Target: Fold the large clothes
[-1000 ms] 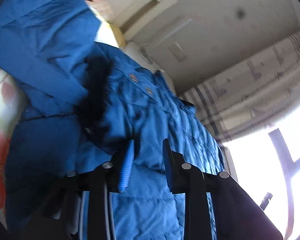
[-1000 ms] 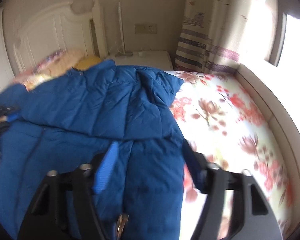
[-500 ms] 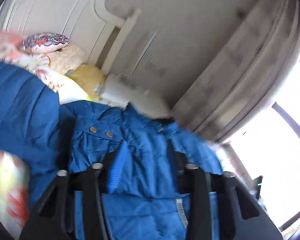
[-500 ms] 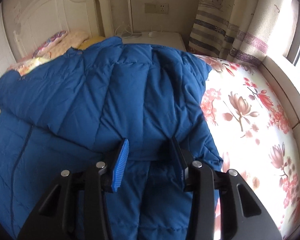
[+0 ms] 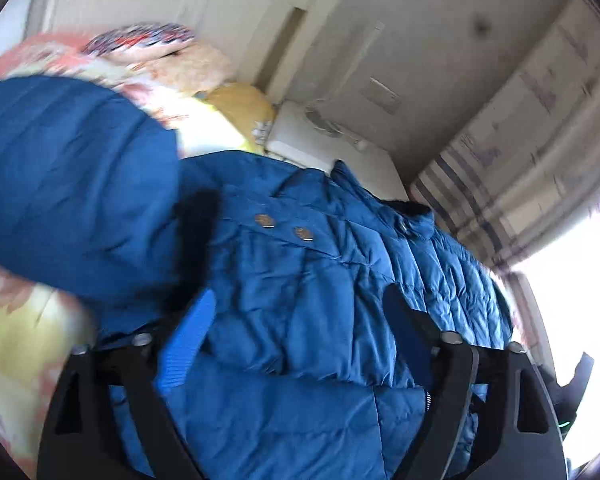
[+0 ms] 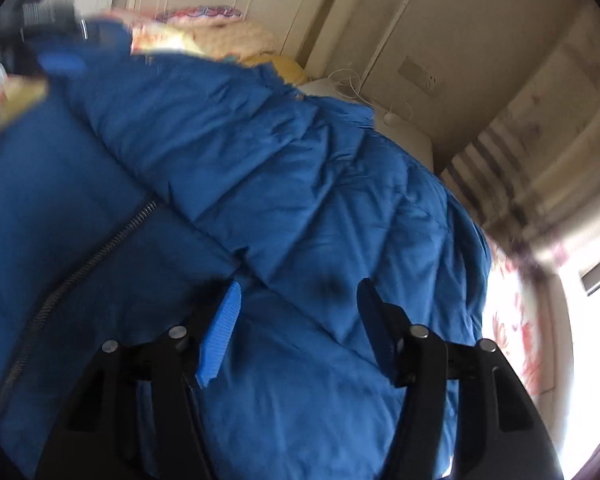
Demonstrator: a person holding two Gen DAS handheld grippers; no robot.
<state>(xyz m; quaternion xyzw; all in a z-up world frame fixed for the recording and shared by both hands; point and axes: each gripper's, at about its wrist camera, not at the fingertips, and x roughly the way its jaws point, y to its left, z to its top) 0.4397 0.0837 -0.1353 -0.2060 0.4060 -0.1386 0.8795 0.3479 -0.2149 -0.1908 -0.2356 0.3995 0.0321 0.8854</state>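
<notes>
**Hand-held grippers open over half-folded blue coat**

Left hand-held gripper [image 5: 296, 320]: fingers spread wide, nothing between them, hovering just over the blue down coat [image 5: 308, 280]. Right hand-held gripper [image 6: 298, 312]: same, spread apart and empty, over the coat's quilted panel [image 6: 300, 208]. Neither one grips fabric.

Coat lies on the bed, across the floral sheet [image 5: 16, 336], collar end toward the headboard [image 5: 284, 4] and pillows [image 5: 204, 72]. One padded section is laid over the body; right view shows its lower edge crossing just ahead of the fingers, with the zipper [image 6: 100, 252] running diagonally at left. Two snap buttons [image 5: 284, 227] sit near the collar in the left view. Nightstand [image 5: 332, 152] and striped curtain [image 5: 500, 184] behind. Both views are motion-blurred, so fine creases are hard to read.

Step, as I judge it: between grasps, picking the next hold for another fold.

To do it well:
- Pinch an outer edge or hem, not the puffy middle (down filling slips and bulges).
- Take both layers at matching points, so the fold line stays straight.
- Close fully before lifting; slick shell fabric likely slides out of a shallow pinch.
- Carry low and flat, then press air out after laying down.
- Keep zipper and snaps inside the fold to avoid snagging.
</notes>
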